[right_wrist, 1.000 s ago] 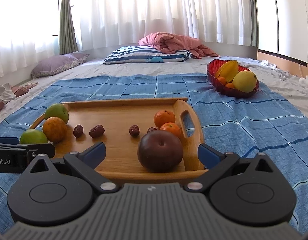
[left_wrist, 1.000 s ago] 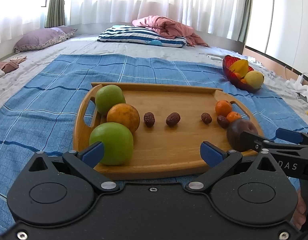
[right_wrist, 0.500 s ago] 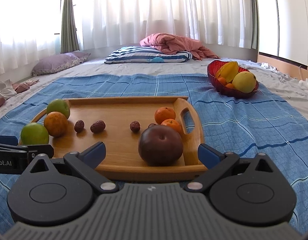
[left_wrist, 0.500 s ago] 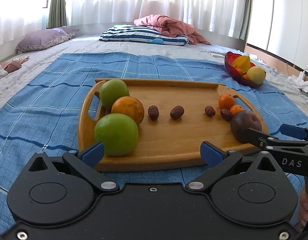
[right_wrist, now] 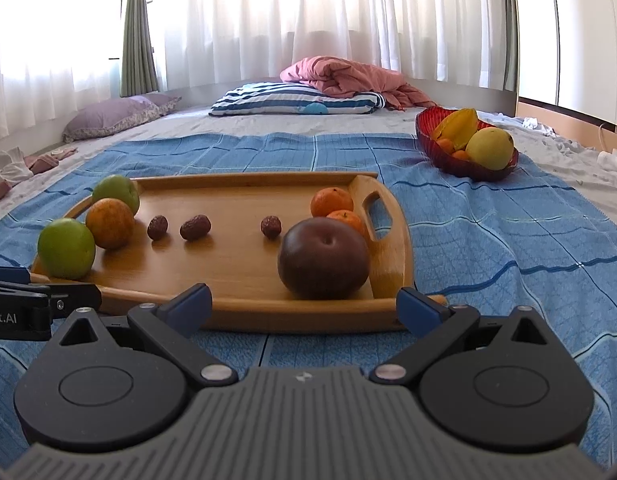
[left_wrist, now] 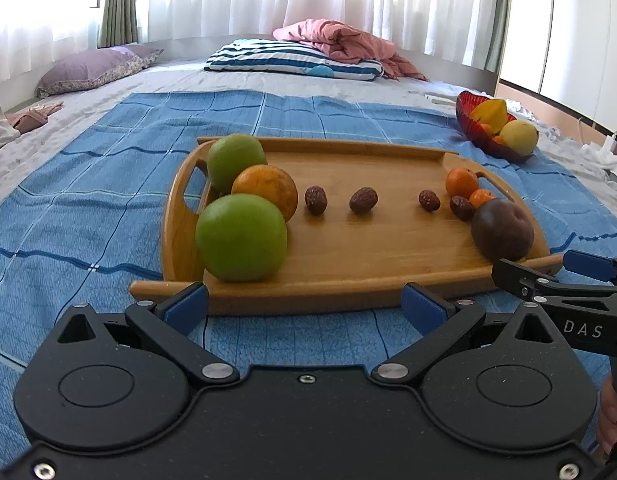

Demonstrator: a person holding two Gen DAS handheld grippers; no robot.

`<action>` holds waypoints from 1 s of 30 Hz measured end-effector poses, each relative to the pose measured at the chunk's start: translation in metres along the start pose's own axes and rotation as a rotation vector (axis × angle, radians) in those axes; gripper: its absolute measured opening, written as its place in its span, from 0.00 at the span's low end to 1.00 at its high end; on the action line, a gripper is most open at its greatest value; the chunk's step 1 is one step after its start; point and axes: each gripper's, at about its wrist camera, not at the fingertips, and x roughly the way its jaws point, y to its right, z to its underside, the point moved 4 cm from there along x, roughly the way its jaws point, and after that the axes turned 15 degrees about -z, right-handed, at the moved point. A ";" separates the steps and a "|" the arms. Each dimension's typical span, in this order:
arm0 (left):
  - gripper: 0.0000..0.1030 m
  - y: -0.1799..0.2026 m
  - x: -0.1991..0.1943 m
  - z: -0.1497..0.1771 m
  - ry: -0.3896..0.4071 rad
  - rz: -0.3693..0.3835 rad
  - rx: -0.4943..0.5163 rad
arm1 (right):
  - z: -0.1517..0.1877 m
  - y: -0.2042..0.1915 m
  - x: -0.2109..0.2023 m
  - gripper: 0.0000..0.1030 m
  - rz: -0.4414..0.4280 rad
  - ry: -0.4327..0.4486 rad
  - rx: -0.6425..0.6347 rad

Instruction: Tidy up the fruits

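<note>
A wooden tray (left_wrist: 372, 264) (right_wrist: 228, 276) lies on a blue checked cloth. At its left end sit two green apples (left_wrist: 241, 238) (right_wrist: 66, 248) and an orange (left_wrist: 265, 190) (right_wrist: 110, 223). Several dried dates (left_wrist: 363, 200) (right_wrist: 194, 227) lie along the middle. At the right end are two small tangerines (left_wrist: 461, 182) (right_wrist: 332, 201) and a dark purple round fruit (left_wrist: 502, 230) (right_wrist: 323, 257). My left gripper (left_wrist: 304, 306) is open and empty just short of the tray's near edge, facing the near green apple. My right gripper (right_wrist: 303, 304) is open and empty before the dark fruit.
A red glass bowl (right_wrist: 452, 160) (left_wrist: 474, 130) with a starfruit, a yellow fruit and small oranges stands on the cloth, beyond the tray to the right. Pillows (right_wrist: 296, 100) and a pink blanket (right_wrist: 348, 76) lie far back. The right gripper's fingers (left_wrist: 556, 280) show in the left view.
Both grippers have drawn back a little from the tray, so its near edge and some cloth now show between the fingers. Nothing on the tray has moved.
</note>
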 end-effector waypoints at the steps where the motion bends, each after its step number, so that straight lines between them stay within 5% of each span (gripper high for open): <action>1: 1.00 0.000 0.001 0.001 -0.004 -0.002 0.000 | 0.001 0.000 0.001 1.00 0.001 -0.002 0.001; 30: 1.00 0.000 0.035 0.019 -0.063 -0.045 -0.001 | 0.028 0.002 0.025 1.00 -0.006 -0.048 -0.006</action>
